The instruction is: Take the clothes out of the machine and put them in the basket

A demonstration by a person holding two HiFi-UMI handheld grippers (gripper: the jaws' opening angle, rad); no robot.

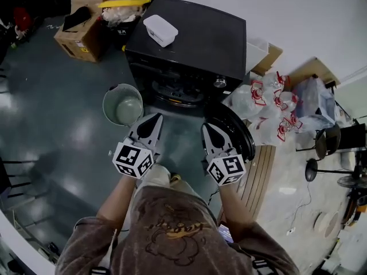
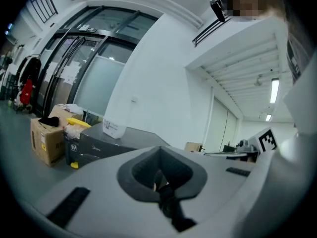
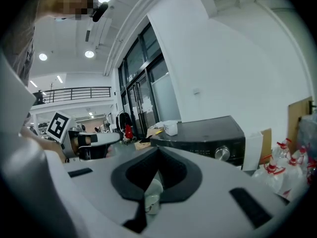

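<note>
The machine [image 1: 195,39] stands ahead of me, its round door [image 1: 232,132] swung open to my right. The drum mouth [image 1: 178,90] is dark, and I cannot tell what lies inside. The basket [image 1: 122,103] sits on the floor [image 1: 51,125] just beside the machine's front, on my left. My left claw [image 1: 153,119] and right claw [image 1: 207,129] hang side by side before the opening, each with jaws together on nothing. A white tub [image 1: 160,30] rests on the machine's top.
</note>
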